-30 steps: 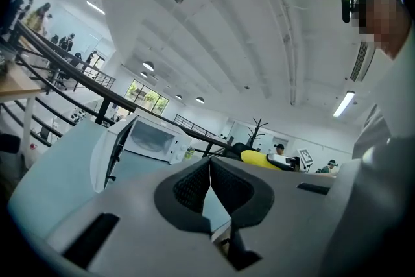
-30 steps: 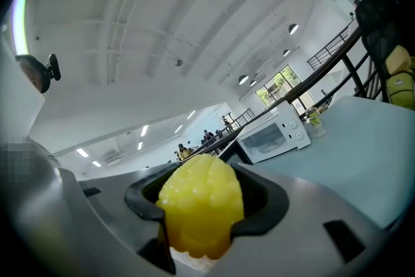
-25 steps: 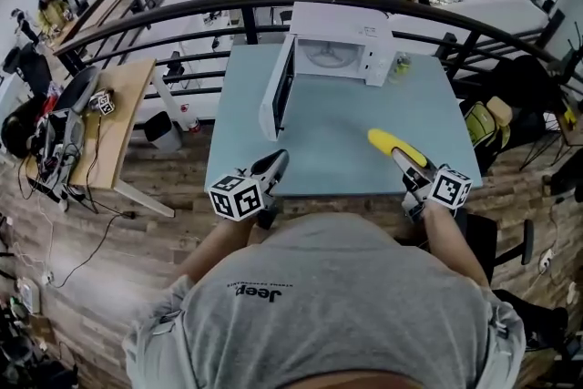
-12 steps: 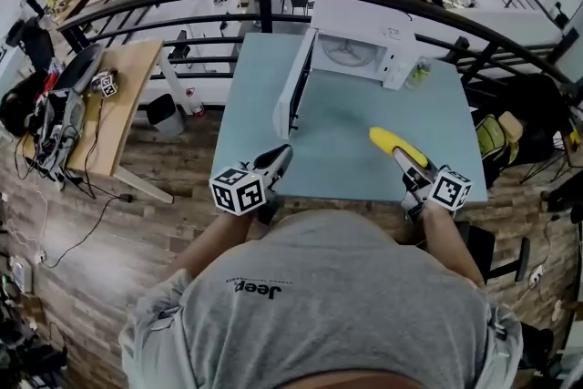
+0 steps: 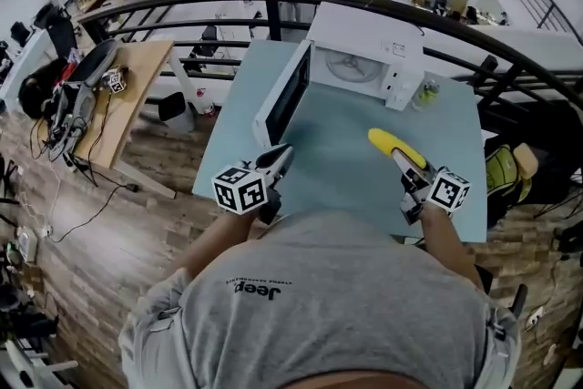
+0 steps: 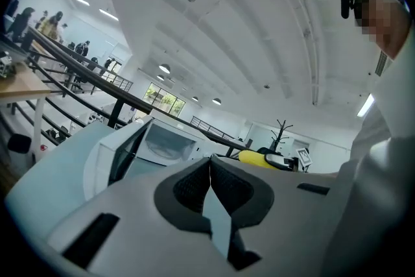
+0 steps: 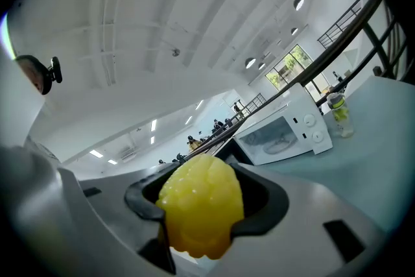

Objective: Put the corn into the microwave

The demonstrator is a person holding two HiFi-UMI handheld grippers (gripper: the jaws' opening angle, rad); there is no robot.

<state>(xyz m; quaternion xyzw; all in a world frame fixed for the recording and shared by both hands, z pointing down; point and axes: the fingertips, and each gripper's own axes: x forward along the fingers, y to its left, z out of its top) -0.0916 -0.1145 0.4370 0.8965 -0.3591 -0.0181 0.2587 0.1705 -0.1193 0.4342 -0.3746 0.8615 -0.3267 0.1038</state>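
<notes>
The yellow corn point(image 5: 393, 146) sticks forward out of my right gripper point(image 5: 406, 168), whose jaws are shut on it above the near right part of the light blue table point(image 5: 346, 168). In the right gripper view the cob's tip point(image 7: 201, 207) fills the space between the dark pads. The white microwave point(image 5: 360, 59) stands at the table's far side with its door point(image 5: 282, 105) swung open to the left. My left gripper point(image 5: 273, 162) hovers over the near left table edge, jaws shut with nothing held point(image 6: 209, 188).
A small bottle point(image 5: 426, 92) stands just right of the microwave. A black railing point(image 5: 228, 0) curves behind the table. A wooden desk point(image 5: 109, 109) with gear sits to the left on the wood floor.
Both grippers have moved forward toward the microwave, the corn still in the right one. The table and microwave now appear nearer and shifted right in the head view.
</notes>
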